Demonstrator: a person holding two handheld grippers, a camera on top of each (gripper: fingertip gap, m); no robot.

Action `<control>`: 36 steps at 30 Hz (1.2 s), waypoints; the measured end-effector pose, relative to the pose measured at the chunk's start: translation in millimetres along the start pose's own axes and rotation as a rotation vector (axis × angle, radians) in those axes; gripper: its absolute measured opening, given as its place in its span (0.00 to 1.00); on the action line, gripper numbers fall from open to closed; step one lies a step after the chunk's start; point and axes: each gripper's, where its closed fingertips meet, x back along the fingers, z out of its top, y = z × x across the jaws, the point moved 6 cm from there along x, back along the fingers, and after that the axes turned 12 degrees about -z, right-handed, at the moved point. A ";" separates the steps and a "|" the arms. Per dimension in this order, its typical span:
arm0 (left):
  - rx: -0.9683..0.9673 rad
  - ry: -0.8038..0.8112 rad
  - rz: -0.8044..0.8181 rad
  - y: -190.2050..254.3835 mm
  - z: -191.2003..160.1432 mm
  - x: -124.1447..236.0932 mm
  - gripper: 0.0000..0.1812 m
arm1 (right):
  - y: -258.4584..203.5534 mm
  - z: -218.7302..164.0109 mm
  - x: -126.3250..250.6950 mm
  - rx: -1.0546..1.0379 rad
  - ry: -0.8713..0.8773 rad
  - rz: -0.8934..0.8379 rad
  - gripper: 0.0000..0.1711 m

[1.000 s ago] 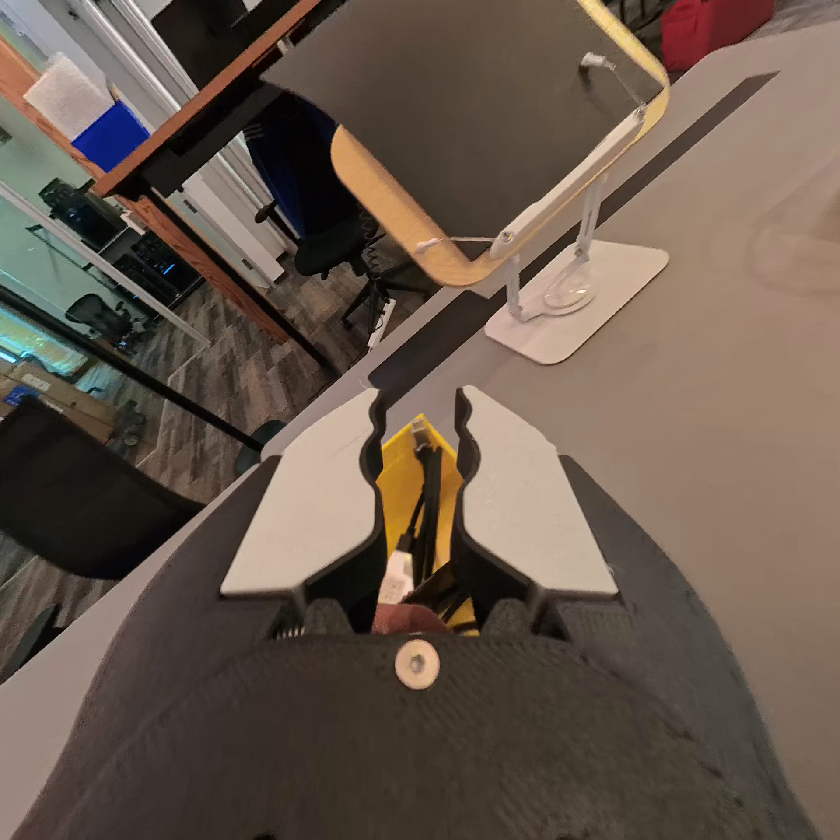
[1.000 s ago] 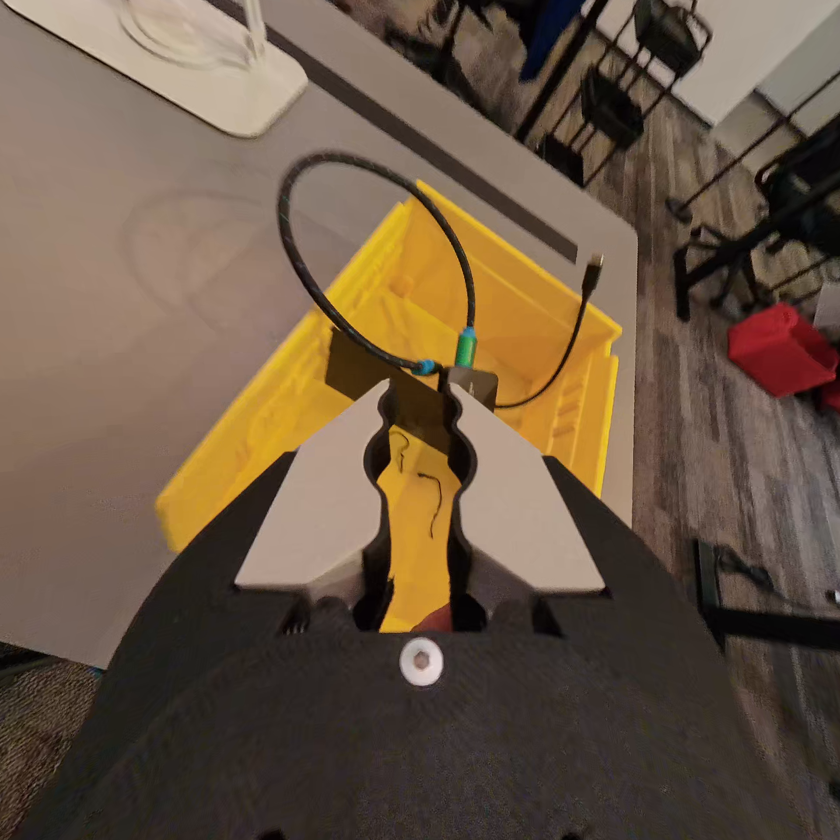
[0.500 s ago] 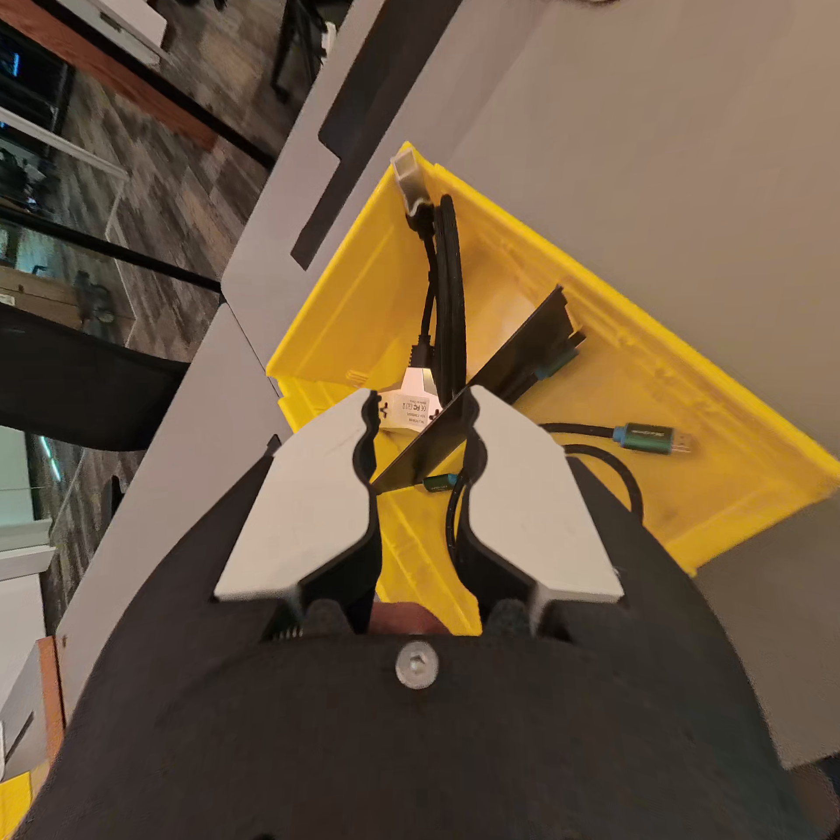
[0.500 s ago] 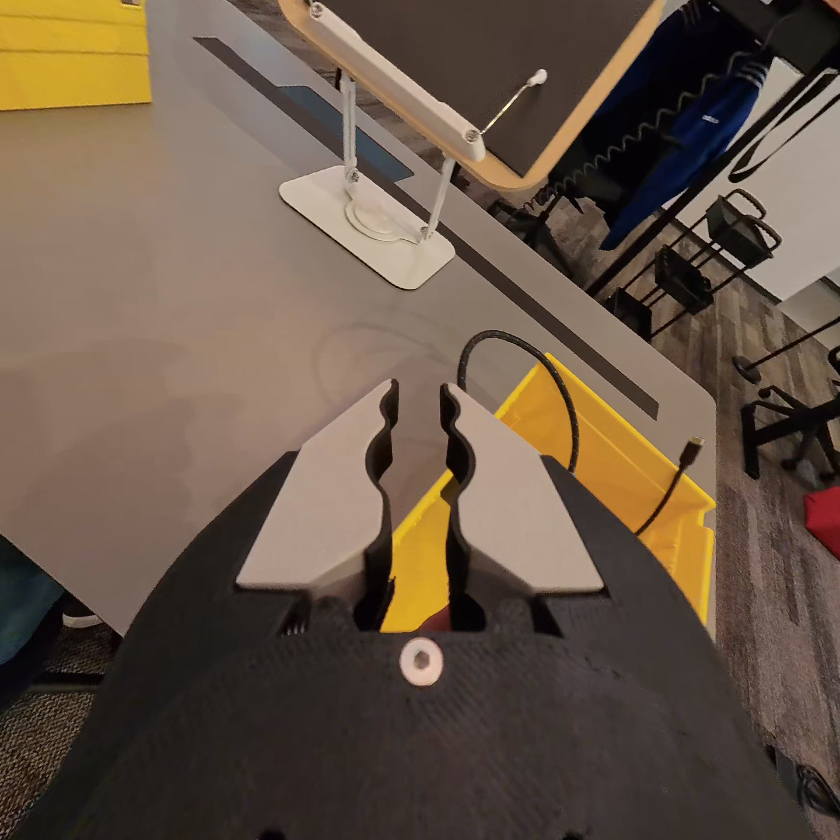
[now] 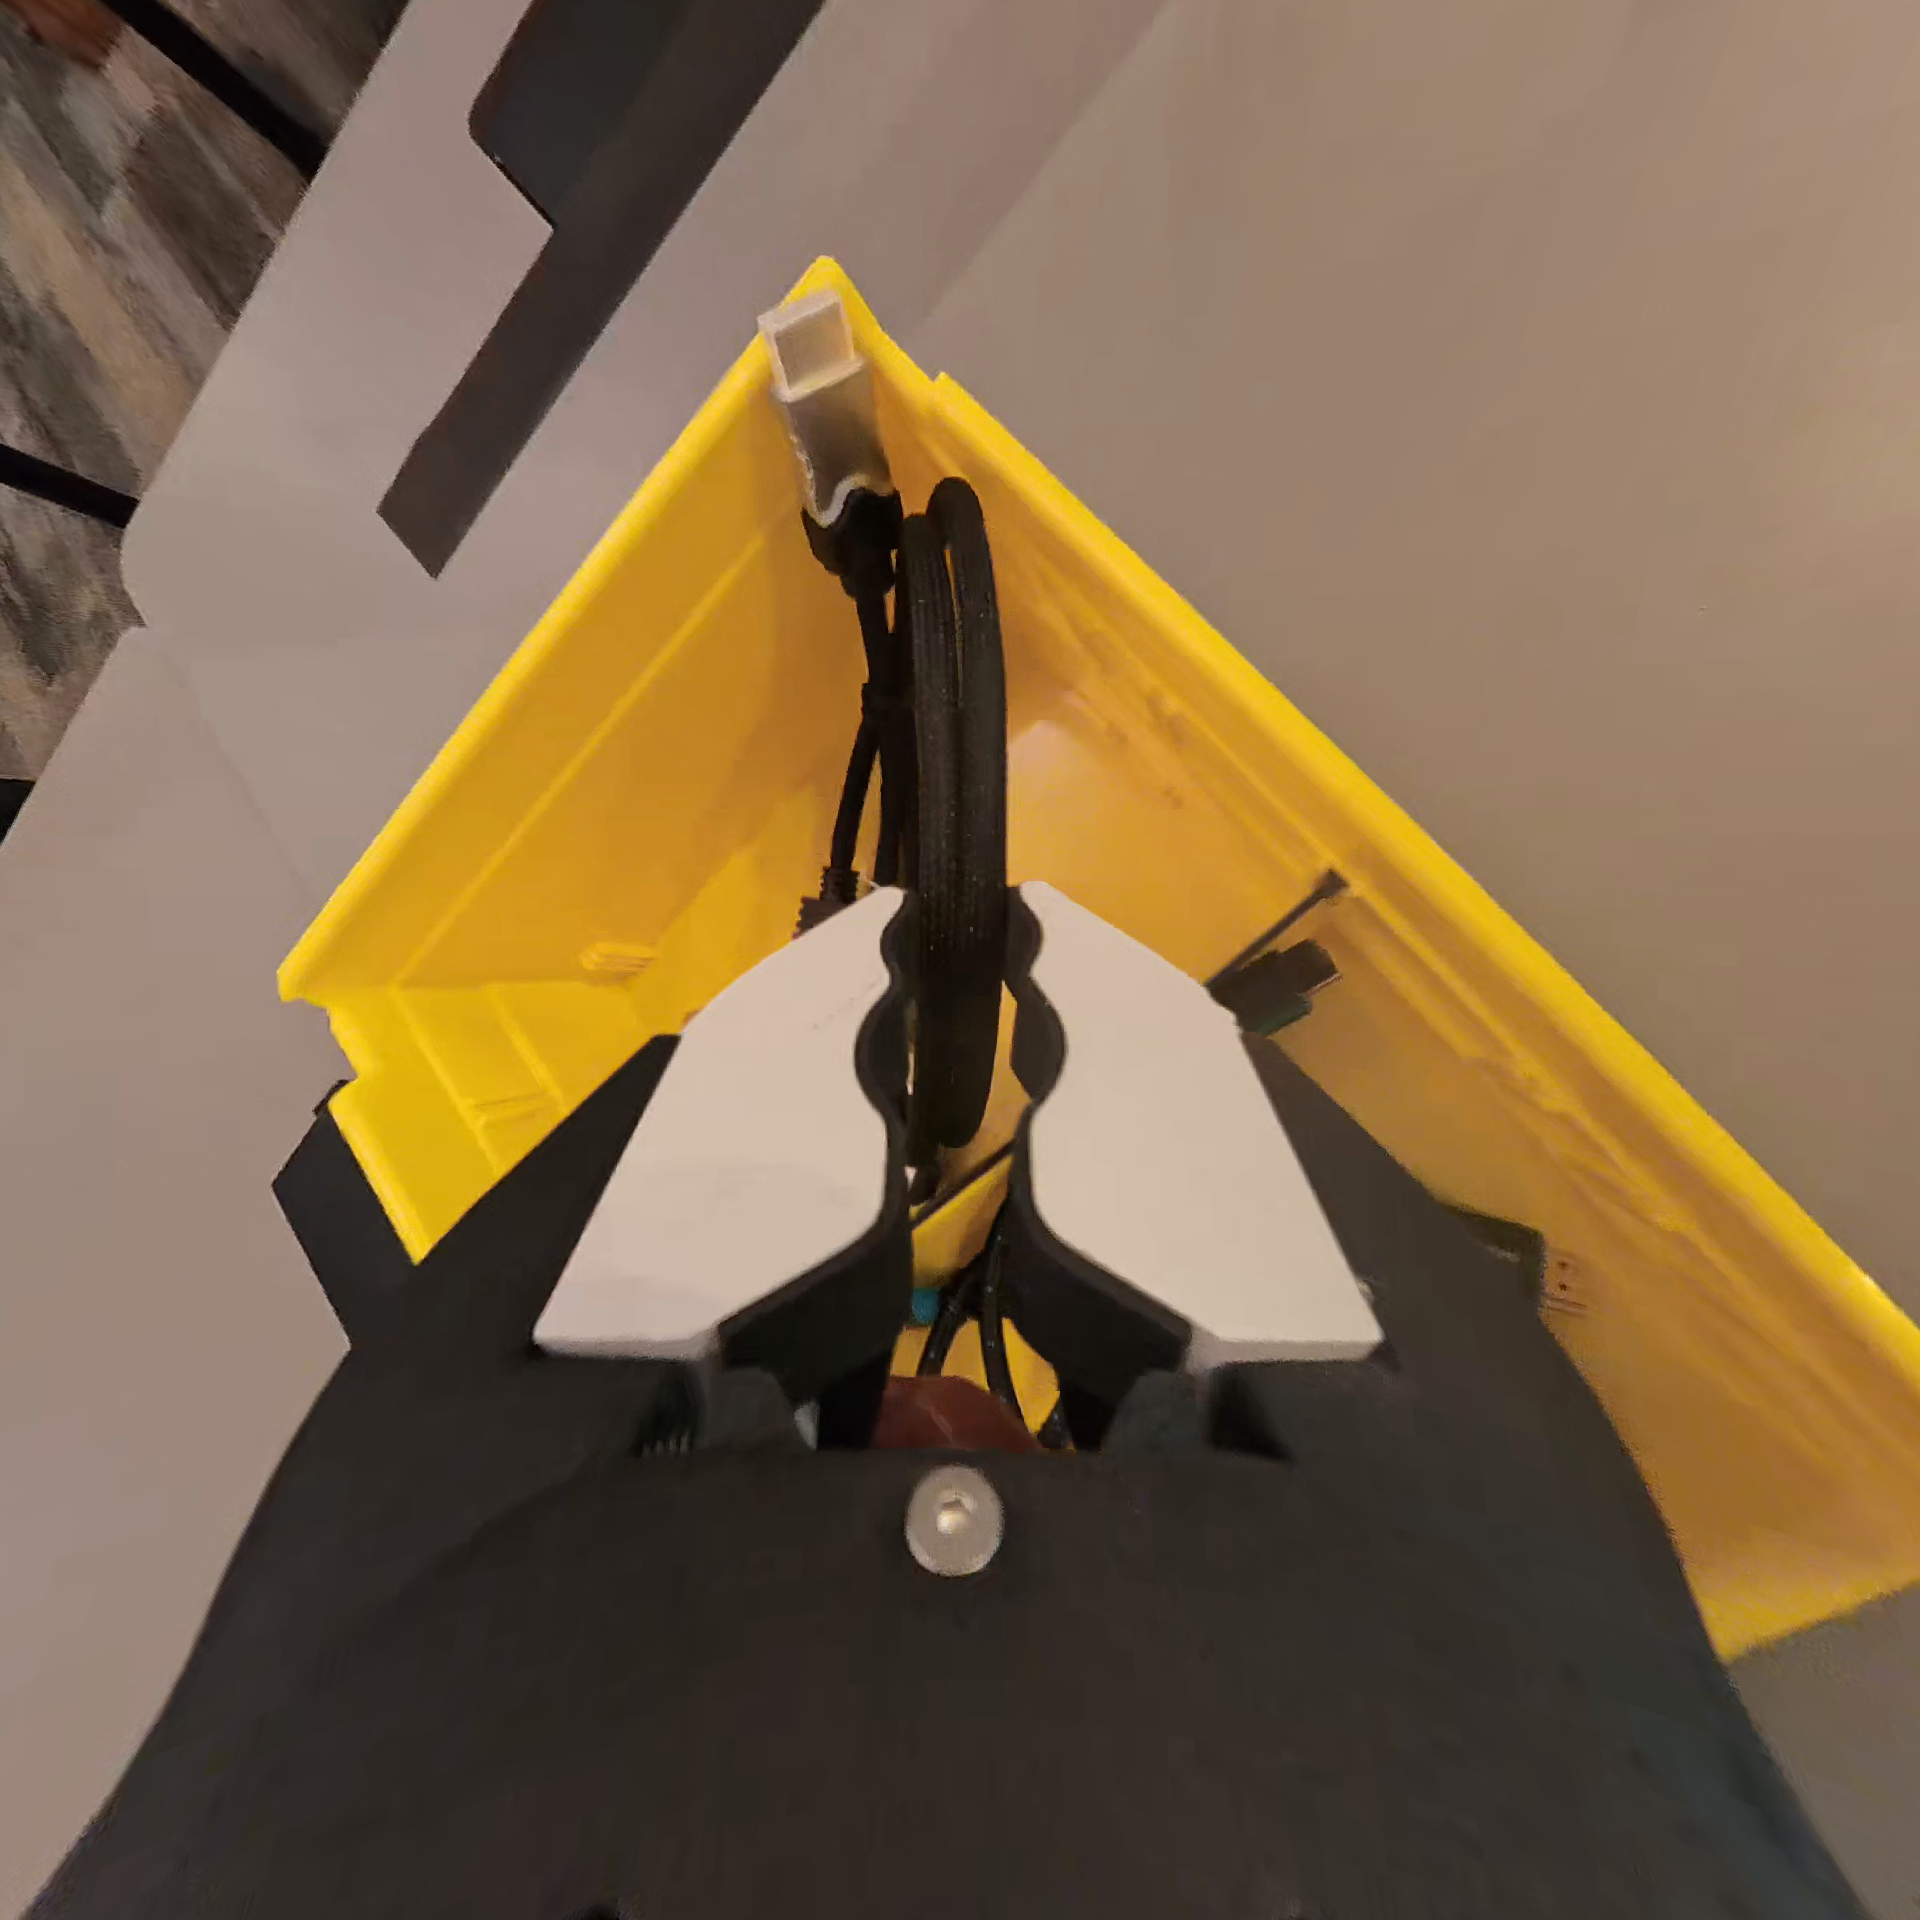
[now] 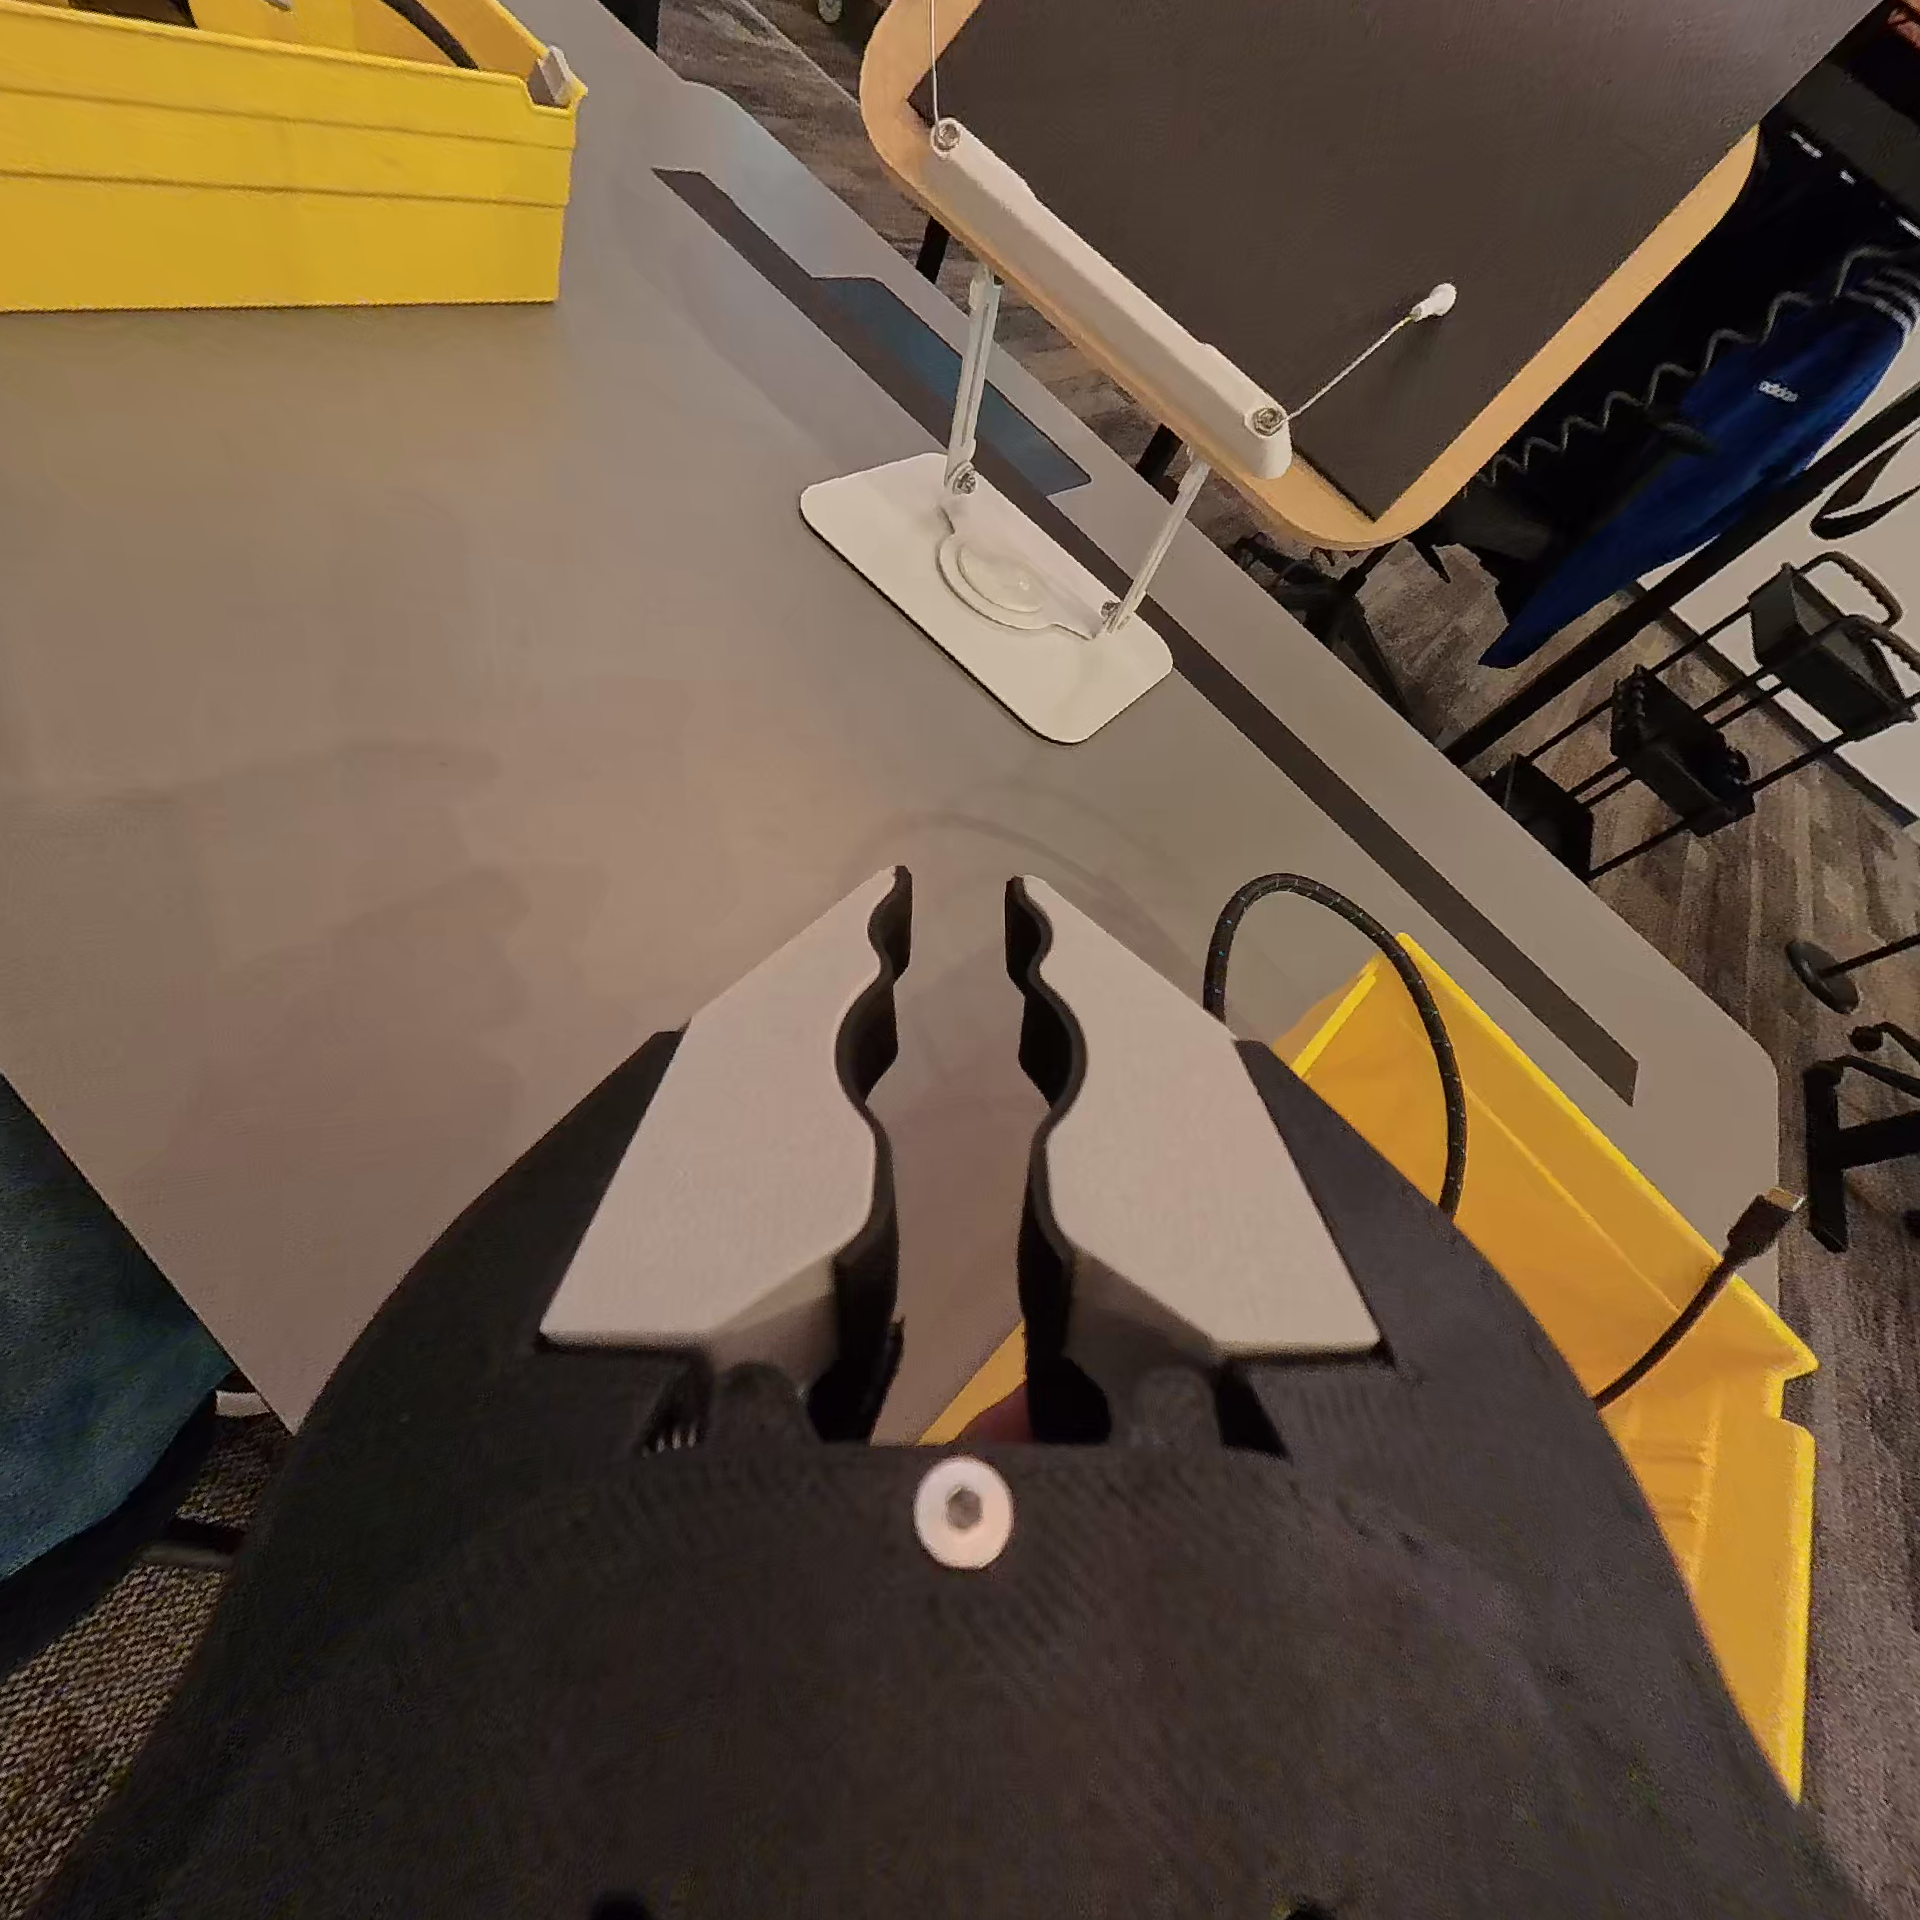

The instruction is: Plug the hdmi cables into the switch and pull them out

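Both grippers, left gripper point(image 5: 958, 914) and right gripper point(image 6: 958, 883), seemingly parted.

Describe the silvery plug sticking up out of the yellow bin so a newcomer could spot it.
Find the yellow bin on the grey table, just ahead of the left hand-held gripper. At its far corner, a plug pokes above the rim. It is the only pale, boxy metal end there; the braided cables below it are black.

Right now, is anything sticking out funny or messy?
Yes. In the right wrist view, a black cable loops up over the rim of the yellow bin, and a thin cable's plug pokes out past its far side. The bin itself hangs over the table edge.
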 end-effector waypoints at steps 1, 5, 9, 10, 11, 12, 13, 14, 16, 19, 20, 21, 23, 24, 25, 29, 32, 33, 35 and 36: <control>-0.005 0.001 0.009 -0.7 0.8 0.9 0.08 | -0.4 -0.7 -0.3 -0.001 0.000 0.001 0.09; 0.005 0.078 0.055 -7.2 6.6 16.1 0.07 | -0.1 -1.4 -0.1 -0.008 0.006 0.003 0.08; 0.044 0.210 0.113 -20.7 16.8 42.4 0.07 | -1.1 0.9 0.2 -0.012 0.018 0.010 0.08; 0.049 0.243 0.127 -23.8 19.9 49.9 0.07 | -1.6 1.5 0.1 -0.012 0.020 0.012 0.08; 0.048 0.278 0.141 -26.4 23.5 57.8 0.07 | -2.2 2.2 0.0 -0.011 0.021 0.013 0.08; 0.050 0.307 0.155 -28.8 26.9 65.9 0.07 | -3.1 3.2 -0.1 -0.010 0.025 0.015 0.08; 0.052 0.334 0.168 -30.7 30.4 73.8 0.07 | -4.1 4.5 0.1 -0.010 0.030 0.018 0.08; 0.049 0.360 0.180 -32.1 34.0 81.6 0.07 | -5.2 6.1 0.2 -0.011 0.036 0.022 0.08; 0.042 0.410 0.196 -32.4 41.2 96.3 0.07 | -8.3 9.9 0.4 -0.016 0.052 0.035 0.08; 0.023 0.496 0.203 -27.6 53.4 117.6 0.06 | -16.8 18.2 -0.6 -0.030 0.086 0.078 0.11; 0.016 0.531 0.201 -24.7 58.1 125.0 0.06 | -20.4 21.5 -1.6 -0.034 0.098 0.093 0.12; 0.009 0.567 0.204 -21.4 63.1 132.5 0.06 | -24.4 25.2 -2.8 -0.040 0.112 0.109 0.12; -0.002 0.642 0.207 -13.4 74.2 148.6 0.06 | -34.6 34.5 -6.4 -0.053 0.144 0.148 0.13; -0.012 0.677 0.208 -8.4 80.3 157.0 0.06 | -40.2 40.1 -8.9 -0.062 0.161 0.170 0.14; -0.026 0.707 0.208 -2.8 86.6 164.9 0.06 | -46.4 46.2 -11.8 -0.072 0.178 0.192 0.14; -0.103 0.815 0.205 26.4 113.2 195.5 0.06 | -74.3 79.3 -25.8 -0.111 0.282 0.263 0.18; -0.158 0.886 0.175 55.1 132.3 212.1 0.06 | -94.6 106.0 -39.5 -0.135 0.363 0.299 0.18; -0.174 0.905 0.158 65.7 137.9 215.6 0.06 | -99.8 114.1 -45.4 -0.148 0.384 0.302 0.18; -0.195 0.945 0.124 86.6 147.7 218.9 0.06 | -109.5 128.3 -58.2 -0.189 0.418 0.331 0.20; -0.198 0.962 0.093 97.1 151.9 218.0 0.06 | -113.7 134.3 -65.1 -0.220 0.428 0.349 0.22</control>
